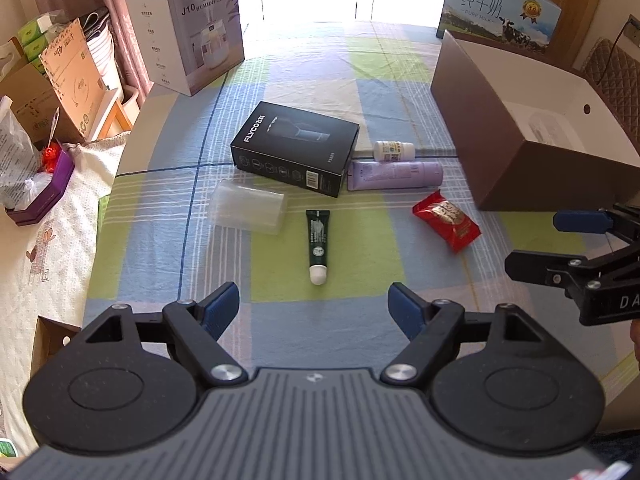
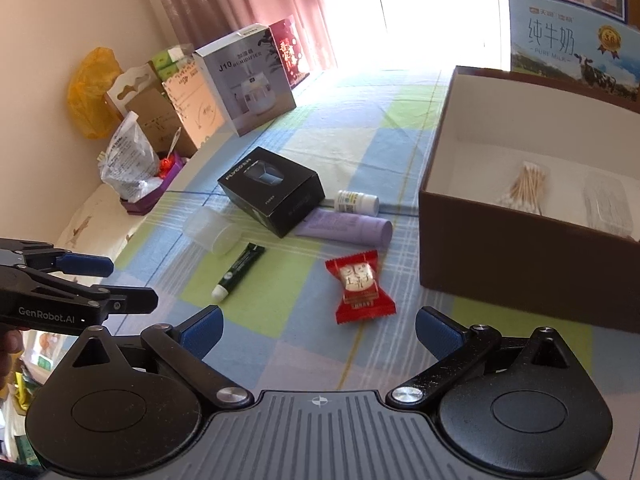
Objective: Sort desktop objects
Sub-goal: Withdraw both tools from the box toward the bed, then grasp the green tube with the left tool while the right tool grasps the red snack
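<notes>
- The left tongs (image 1: pixel 314 306) hover above the near part of the desk (image 1: pixel 360 60), spread wide and holding nothing; their blue pads (image 1: pixel 222 304) stand well apart.
- The right tongs (image 2: pixel 318 330) hover likewise, spread and empty, with the brown cardboard box (image 2: pixel 520 256) just ahead to their right.
- Just beyond the left tongs lies a dark green tube (image 1: pixel 317 242), its white cap (image 1: pixel 318 274) pointing toward them.
- Ahead of the right tongs lies a red wrapped candy (image 2: pixel 359 286), flat on the checked cloth, between the green tube and the brown box.
- Left of the tube a clear plastic cup (image 1: pixel 250 208) lies on its side.
- Behind the cup and tube sits a black FLYCO box (image 1: pixel 294 148), lying flat and set at an angle.
- Against that box's right end lies a lilac tube (image 1: pixel 394 175), and just behind it a small white bottle (image 1: pixel 394 150), also on its side.
- The brown box stands open at the right of the desk; inside it the right wrist view shows a bundle of cotton swabs (image 2: pixel 526 188) and beside that a clear packet (image 2: pixel 608 204) whose contents I cannot make out.
- At the far left corner stands a J10 humidifier carton (image 1: pixel 188 32); at the far right, behind the brown box, a pure-milk carton (image 1: pixel 500 16).
- Off the left edge of the desk are cardboard boxes (image 1: pixel 60 92) and a plastic bag (image 1: pixel 16 152).
</notes>
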Motion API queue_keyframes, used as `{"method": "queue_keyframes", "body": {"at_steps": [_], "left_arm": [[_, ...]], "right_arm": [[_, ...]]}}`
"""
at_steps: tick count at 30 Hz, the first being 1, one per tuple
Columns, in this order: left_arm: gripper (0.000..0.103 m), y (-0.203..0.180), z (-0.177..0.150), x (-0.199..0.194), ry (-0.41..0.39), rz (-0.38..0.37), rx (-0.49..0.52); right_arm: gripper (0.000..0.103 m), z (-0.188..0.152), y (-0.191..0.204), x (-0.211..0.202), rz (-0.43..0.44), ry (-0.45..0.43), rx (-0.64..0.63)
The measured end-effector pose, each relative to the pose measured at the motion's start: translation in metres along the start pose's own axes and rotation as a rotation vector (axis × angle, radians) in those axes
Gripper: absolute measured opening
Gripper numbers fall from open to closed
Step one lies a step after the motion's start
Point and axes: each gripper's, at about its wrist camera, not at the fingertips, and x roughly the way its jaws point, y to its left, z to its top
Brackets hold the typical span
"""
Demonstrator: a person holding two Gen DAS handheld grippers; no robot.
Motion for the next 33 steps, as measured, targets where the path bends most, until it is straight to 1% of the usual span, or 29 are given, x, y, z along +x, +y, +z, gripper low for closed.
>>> {"method": "queue_keyframes", "body": {"at_steps": [2, 3, 4, 5, 7, 9, 14, 16, 20, 22, 24, 26, 27, 28, 30, 31, 32, 33], "left_arm": [[0.077, 0.001, 0.0, 0.009, 0.004, 0.01, 0.011], [0.075, 0.002, 0.0, 0.016, 0.012, 0.014, 0.016], [0.072, 0.004, 0.0, 0.022, 0.018, 0.012, 0.018], [0.072, 0.005, 0.0, 0.028, 0.024, 0.01, 0.018], [0.068, 0.008, 0.001, 0.04, 0.039, 0.009, 0.021], [0.067, 0.011, 0.002, 0.05, 0.041, 0.012, 0.027], [0.065, 0.012, 0.008, 0.07, 0.047, -0.014, 0.04], [0.061, 0.012, 0.011, 0.078, 0.05, -0.023, 0.048], [0.057, 0.01, 0.018, 0.095, 0.063, -0.042, 0.054], [0.048, 0.007, 0.022, 0.103, 0.069, -0.052, 0.066], [0.041, 0.004, 0.025, 0.111, 0.08, -0.06, 0.076], [0.038, 0.002, 0.027, 0.118, 0.087, -0.065, 0.084], [0.036, 0.0, 0.028, 0.12, 0.09, -0.067, 0.088], [0.031, -0.001, 0.028, 0.123, 0.094, -0.069, 0.09], [0.029, -0.003, 0.029, 0.125, 0.095, -0.064, 0.091], [0.026, -0.005, 0.029, 0.126, 0.095, -0.063, 0.096], [0.022, -0.005, 0.03, 0.126, 0.094, -0.067, 0.097], [0.015, -0.005, 0.03, 0.126, 0.094, -0.068, 0.094]], "right_arm": [[0.085, 0.0, 0.003, 0.01, -0.019, -0.004, -0.032], [0.076, 0.0, 0.004, 0.016, -0.026, -0.005, -0.044], [0.07, -0.001, 0.004, 0.024, -0.041, -0.001, -0.047], [0.069, -0.001, 0.003, 0.031, -0.053, 0.004, -0.046], [0.061, -0.002, 0.001, 0.043, -0.071, -0.004, -0.044], [0.057, -0.002, 0.001, 0.055, -0.095, -0.007, -0.055], [0.055, -0.001, -0.002, 0.078, -0.15, -0.011, -0.056], [0.055, 0.0, -0.005, 0.085, -0.156, -0.004, -0.051], [0.055, 0.002, -0.009, 0.097, -0.173, 0.014, -0.043], [0.055, 0.003, -0.009, 0.101, -0.175, 0.017, -0.041], [0.055, 0.003, -0.009, 0.104, -0.187, 0.016, -0.039], [0.054, 0.003, -0.009, 0.105, -0.19, 0.017, -0.034], [0.05, 0.002, -0.009, 0.106, -0.192, 0.019, -0.034], [0.046, 0.002, -0.009, 0.106, -0.191, 0.024, -0.036], [0.043, 0.001, -0.01, 0.107, -0.194, 0.03, -0.036], [0.041, 0.001, -0.01, 0.108, -0.195, 0.032, -0.035], [0.04, 0.0, -0.011, 0.109, -0.197, 0.035, -0.033], [0.037, 0.0, -0.011, 0.11, -0.199, 0.039, -0.033]]}}
